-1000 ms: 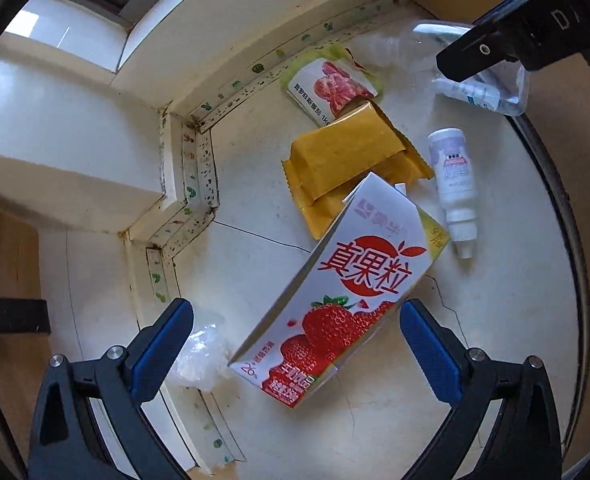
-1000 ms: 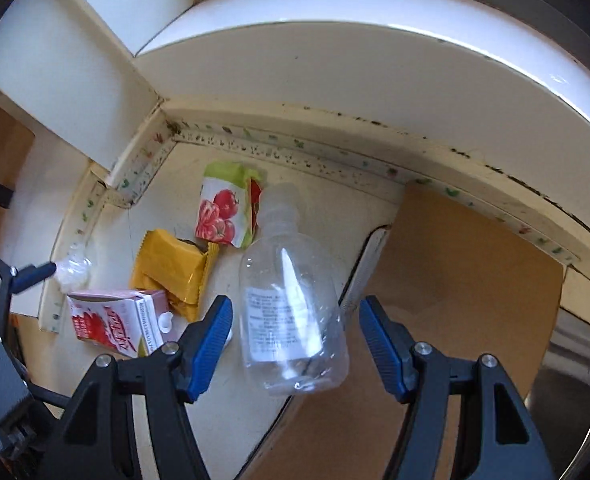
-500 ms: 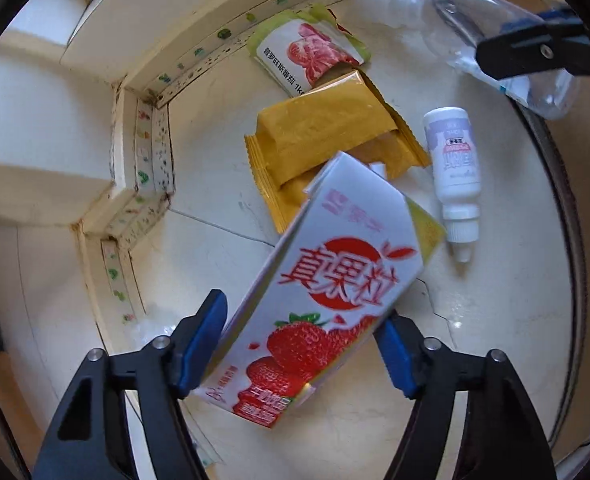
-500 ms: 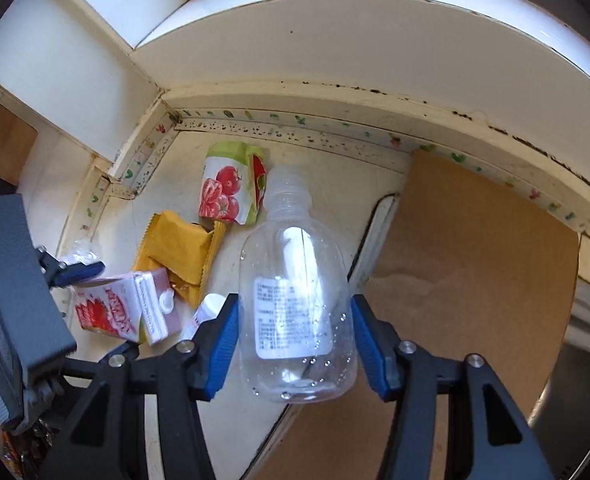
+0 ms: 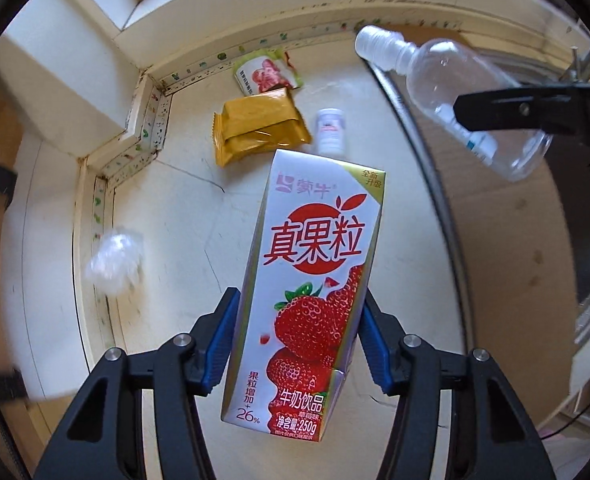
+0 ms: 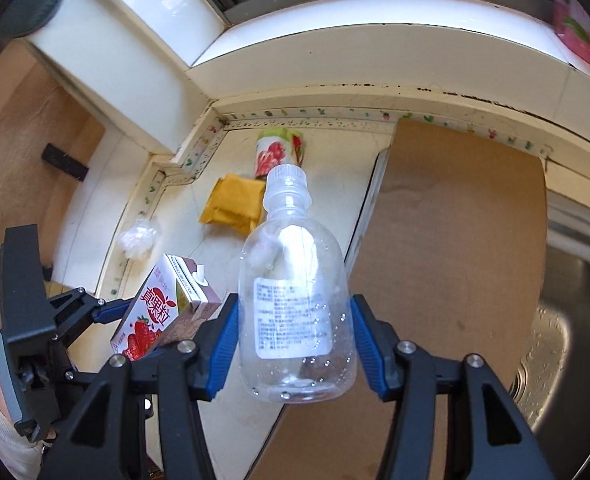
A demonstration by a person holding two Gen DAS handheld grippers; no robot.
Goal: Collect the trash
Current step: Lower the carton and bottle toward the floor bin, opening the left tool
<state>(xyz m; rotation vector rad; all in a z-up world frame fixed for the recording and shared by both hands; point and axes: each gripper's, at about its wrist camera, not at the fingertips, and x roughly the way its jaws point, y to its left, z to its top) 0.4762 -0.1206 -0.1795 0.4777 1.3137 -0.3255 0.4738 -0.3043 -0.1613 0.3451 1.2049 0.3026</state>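
Observation:
A strawberry milk carton [image 5: 315, 248] hangs above the counter [image 5: 183, 208] in my left gripper [image 5: 299, 300]. Its jaws are closing, and the blue pads press on the carton's two sides near its base. My right gripper [image 6: 293, 312] is shut on an empty clear plastic bottle [image 6: 295, 272] with a white cap, also lifted clear of the counter. In the left wrist view that bottle [image 5: 447, 76] floats at upper right, with one black finger [image 5: 535, 110] across it. The right wrist view shows the carton [image 6: 155, 312] at lower left.
On the counter lie a yellow wrapper [image 5: 261, 128], a red and green snack pouch [image 5: 267, 78], a small white bottle [image 5: 331, 130] and crumpled clear plastic [image 5: 115, 264]. A brown cardboard sheet [image 6: 455, 260] lies to the right, a steel sink [image 6: 567, 320] beyond it. A wall ledge bounds the back.
My left gripper closed on the carton and raised it off the counter. The right gripper closed on the bottle and lifted it. The remaining litter looks smaller and farther.

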